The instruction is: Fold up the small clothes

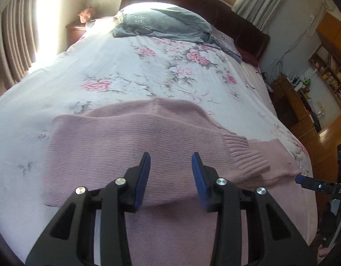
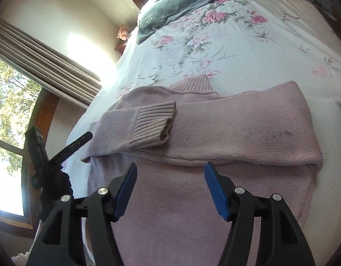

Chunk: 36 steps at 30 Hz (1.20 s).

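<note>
— Both grippers, what are they doing?

— Left gripper (image 1: 171, 161) hovers over the pink knit sweater (image 1: 130, 146), blue pads spread apart, nothing between them. Right gripper (image 2: 169, 173) is the same: jaws wide, empty, poised above the sweater's lower body.

— And the sweater?

— It lies flat on the floral bedspread (image 1: 117, 71), near the foot end. Both sleeves are folded across the chest; the ribbed cuff (image 2: 156, 122) of one rests on top of the other sleeve, left of the sweater's middle in the right wrist view. The ribbed collar (image 2: 192, 84) points toward the grey garment (image 1: 161, 25) heaped at the head of the bed. There are a few dark marks on the sleeve to the right of the cuff.

— Can either gripper see the other?

— Yes. In the left wrist view the right one's blue fingertip sits just off the sweater's right edge; in the right wrist view the left one shows dark, beside the sweater's left edge.
</note>
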### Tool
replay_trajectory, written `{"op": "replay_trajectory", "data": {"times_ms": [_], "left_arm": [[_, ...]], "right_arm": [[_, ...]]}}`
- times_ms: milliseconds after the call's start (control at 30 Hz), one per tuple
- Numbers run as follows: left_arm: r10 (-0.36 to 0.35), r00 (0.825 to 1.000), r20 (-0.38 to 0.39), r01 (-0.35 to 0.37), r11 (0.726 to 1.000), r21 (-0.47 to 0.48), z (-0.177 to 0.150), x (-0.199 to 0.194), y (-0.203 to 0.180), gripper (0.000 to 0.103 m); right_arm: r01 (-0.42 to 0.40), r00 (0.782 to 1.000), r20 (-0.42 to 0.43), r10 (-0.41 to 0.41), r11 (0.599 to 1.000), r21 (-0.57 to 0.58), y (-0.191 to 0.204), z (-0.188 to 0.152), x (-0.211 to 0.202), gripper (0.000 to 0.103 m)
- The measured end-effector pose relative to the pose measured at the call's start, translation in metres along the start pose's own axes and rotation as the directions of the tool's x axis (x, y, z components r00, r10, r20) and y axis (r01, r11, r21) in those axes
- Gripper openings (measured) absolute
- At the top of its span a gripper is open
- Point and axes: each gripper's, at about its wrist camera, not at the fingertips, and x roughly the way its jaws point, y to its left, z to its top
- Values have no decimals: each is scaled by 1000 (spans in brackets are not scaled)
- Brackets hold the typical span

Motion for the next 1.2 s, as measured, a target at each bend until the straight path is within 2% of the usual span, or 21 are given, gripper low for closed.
{"op": "replay_trajectory", "data": {"times_ms": [100,167,267,333,367,400,467,567,667,767,900,1033,1133,1200], "left_arm": [[63,997,-55,-64,998,-19,1,13,22,39],[45,995,-93,-48,998,-31,-4,23,33,42],[3,997,-82,-8,998,-67,-3,16,44,42],[-13,999,-47,8,994,-108,0,3,48,40],[-9,1000,-22,6,993,-116,2,-5,50,41],[5,1000,1,-5,993,-120,4,-12,51,41],[33,999,30,-29,991,-134,9,-22,53,42],[47,997,66,-36,987,-154,18,-37,59,43],[69,993,91,-54,986,-157,24,-46,62,44],[72,993,97,-56,986,-160,30,-47,61,44],[65,994,86,-53,989,-135,32,-37,50,44],[51,997,57,-46,995,-88,28,-19,31,44],[68,997,19,-68,997,-43,23,-1,16,44],[101,995,-18,-102,995,-4,19,15,8,45]], "right_arm": [[-30,997,-74,32,999,32,9,23,34,64],[-53,990,-126,65,994,99,7,31,57,59],[-89,977,-173,120,980,177,2,34,83,51],[-98,977,-169,131,977,188,3,36,89,41],[-108,977,-162,139,977,184,5,38,90,27],[-134,974,-157,165,973,190,6,40,90,8],[-190,965,-140,221,960,206,8,45,86,7],[-201,974,-79,213,970,133,18,51,57,6],[-255,967,-5,256,963,91,21,53,17,6],[-245,968,69,242,968,49,17,55,-26,6],[-196,971,147,190,980,31,-3,55,-72,6],[-98,977,199,81,992,76,-42,54,-97,6],[-53,984,178,28,989,140,-77,49,-90,6],[-9,991,136,-15,985,171,-98,42,-73,6]]}}
